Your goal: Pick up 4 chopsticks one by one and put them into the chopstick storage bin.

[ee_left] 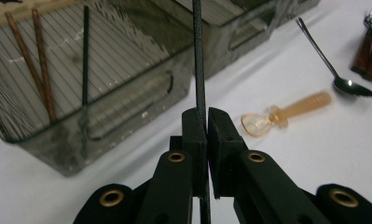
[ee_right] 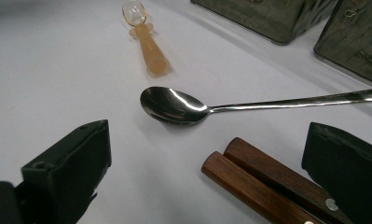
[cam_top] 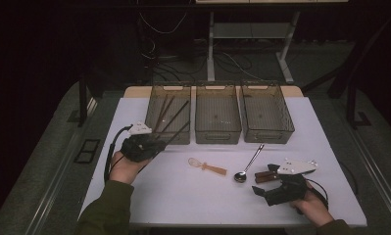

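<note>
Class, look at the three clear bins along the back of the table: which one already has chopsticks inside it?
The left bin, beside the left hand-held gripper: chopsticks lean inside it, while the middle bin and right bin look empty.

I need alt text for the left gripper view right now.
The left gripper is clamped shut on a thin black chopstick that runs straight up the frame. Behind it stands a smoky clear bin holding more chopsticks; to the right on the white table lie an amber plastic spoon and a metal spoon.

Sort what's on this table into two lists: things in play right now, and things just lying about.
In play:
left gripper, jaws shut on the thin black chopstick
left translucent grey bin holding chopsticks
right gripper, jaws open

Lying about:
steel spoon
amber plastic spoon
wooden-handled cutlery
two other grey bins
</note>
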`<state>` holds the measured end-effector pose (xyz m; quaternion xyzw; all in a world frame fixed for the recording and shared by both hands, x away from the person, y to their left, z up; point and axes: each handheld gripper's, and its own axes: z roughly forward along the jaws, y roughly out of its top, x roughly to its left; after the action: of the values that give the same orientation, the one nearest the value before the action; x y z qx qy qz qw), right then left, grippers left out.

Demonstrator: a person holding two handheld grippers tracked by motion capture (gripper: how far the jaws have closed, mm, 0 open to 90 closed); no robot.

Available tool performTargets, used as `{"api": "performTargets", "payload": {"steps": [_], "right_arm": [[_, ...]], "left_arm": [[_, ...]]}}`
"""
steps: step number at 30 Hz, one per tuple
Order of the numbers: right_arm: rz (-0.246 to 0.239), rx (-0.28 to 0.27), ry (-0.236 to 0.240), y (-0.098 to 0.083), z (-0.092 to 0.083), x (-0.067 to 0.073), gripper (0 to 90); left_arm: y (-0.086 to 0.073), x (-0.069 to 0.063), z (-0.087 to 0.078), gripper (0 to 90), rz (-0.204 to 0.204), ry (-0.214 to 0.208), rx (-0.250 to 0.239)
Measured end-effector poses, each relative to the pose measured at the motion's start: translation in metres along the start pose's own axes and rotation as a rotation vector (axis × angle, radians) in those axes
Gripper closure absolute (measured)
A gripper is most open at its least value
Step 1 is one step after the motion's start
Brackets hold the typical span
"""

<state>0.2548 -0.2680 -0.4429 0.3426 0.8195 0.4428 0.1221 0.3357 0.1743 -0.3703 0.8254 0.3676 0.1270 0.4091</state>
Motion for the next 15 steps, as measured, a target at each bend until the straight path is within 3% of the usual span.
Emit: {"api": "performTargets", "payload": {"steps": [8,15], "right_arm": [[0.002,0.001,0.001,0.000,0.000,0.001,1.5],[0.000,-0.001,-0.002,0.000,0.000,0.001,1.5]], "left_arm": [[0.023,0.009,0.011,85.2,-0.004,0.025,-0.020],[0.043,0.022,0.024,85.2,0.003,0.066,-0.001]]}}
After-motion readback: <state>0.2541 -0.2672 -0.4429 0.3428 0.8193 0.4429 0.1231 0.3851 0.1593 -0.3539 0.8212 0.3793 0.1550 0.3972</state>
